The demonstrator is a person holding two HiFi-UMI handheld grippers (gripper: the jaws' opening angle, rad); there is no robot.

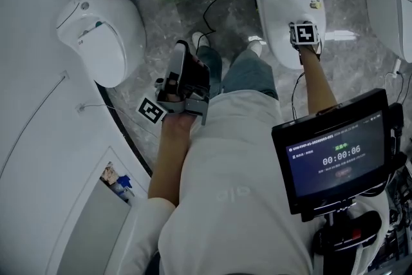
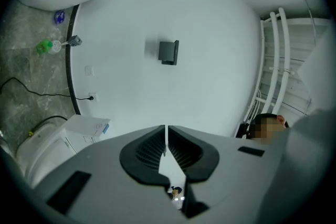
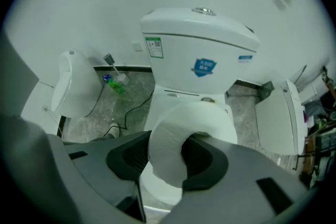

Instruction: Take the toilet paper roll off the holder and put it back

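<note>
Seen from above, a person in a white top and jeans stands facing a white toilet point(image 1: 278, 19) on a grey marbled floor point(image 1: 360, 58). The right gripper point(image 1: 304, 35) hangs over the toilet bowl, its jaws hidden beneath its marker cube. The left gripper point(image 1: 183, 58) is held left of the toilet. A lit screen point(image 1: 335, 158) sits nearer the camera than the toilet, to its right.
</note>
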